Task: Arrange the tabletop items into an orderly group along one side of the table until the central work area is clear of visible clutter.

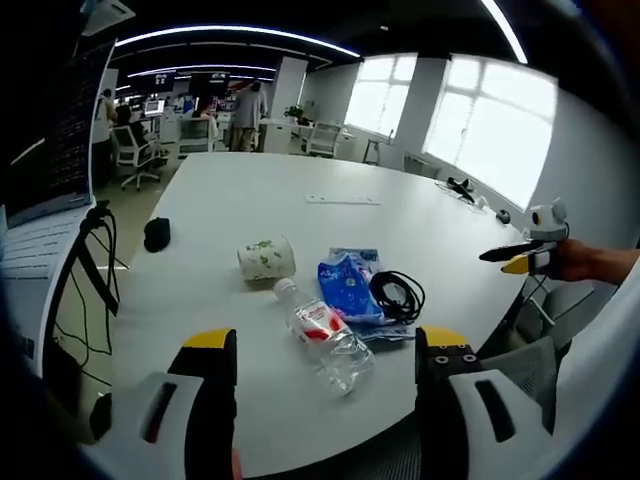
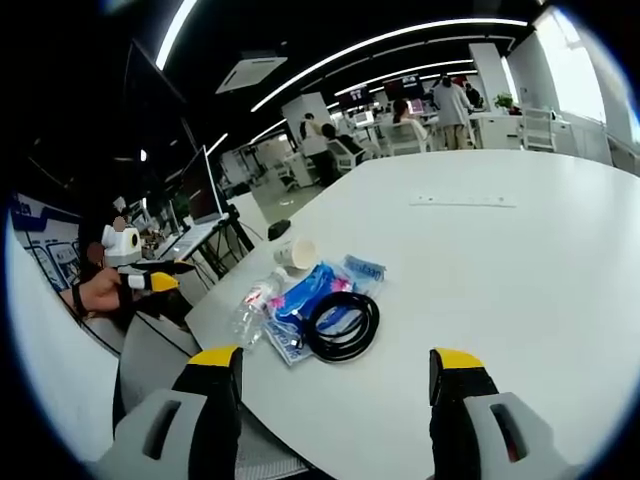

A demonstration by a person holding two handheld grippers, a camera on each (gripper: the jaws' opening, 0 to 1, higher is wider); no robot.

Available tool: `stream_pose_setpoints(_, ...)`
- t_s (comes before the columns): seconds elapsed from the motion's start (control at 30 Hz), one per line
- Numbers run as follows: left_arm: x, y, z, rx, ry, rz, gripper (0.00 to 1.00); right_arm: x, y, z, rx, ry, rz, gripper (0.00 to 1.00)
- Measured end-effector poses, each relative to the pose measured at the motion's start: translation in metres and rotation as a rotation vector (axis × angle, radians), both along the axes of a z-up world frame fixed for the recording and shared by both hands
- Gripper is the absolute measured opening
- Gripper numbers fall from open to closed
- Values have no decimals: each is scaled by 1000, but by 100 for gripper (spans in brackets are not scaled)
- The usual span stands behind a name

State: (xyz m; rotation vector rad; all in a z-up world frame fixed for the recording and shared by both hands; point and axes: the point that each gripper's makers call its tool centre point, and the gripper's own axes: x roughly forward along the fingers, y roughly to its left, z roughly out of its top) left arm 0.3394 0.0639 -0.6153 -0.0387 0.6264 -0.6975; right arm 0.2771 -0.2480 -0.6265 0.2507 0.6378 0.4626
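Note:
On the white table (image 1: 250, 190) a cluster lies near the front edge: a paper cup (image 1: 266, 258) on its side, a clear water bottle (image 1: 325, 335) lying down, a blue packet (image 1: 348, 285) and a coiled black cable (image 1: 398, 295). My left gripper (image 1: 327, 345) hovers open just short of the bottle. In the right gripper view the cable (image 2: 340, 320) rests on the packet (image 2: 305, 290), with the bottle (image 2: 255, 308) and cup (image 2: 297, 254) beyond. My right gripper (image 2: 335, 360) is open, a little back from the cable. Each gripper (image 1: 525, 258) (image 2: 150, 278) shows hand-held in the other's view.
A small black object (image 1: 157, 233) sits near the table's left edge, and a white strip (image 1: 343, 200) lies farther across the table. A laptop on a stand (image 1: 50, 150) with hanging cables (image 1: 95, 270) stands left of the table. Office chairs and people are in the background.

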Motion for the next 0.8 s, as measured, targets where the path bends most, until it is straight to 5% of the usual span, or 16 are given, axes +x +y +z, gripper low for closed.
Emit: stream_pose_setpoints(0.8, 4, 3, -9, -14, 30, 57, 68, -2, 1, -3, 3, 8, -8, 78)
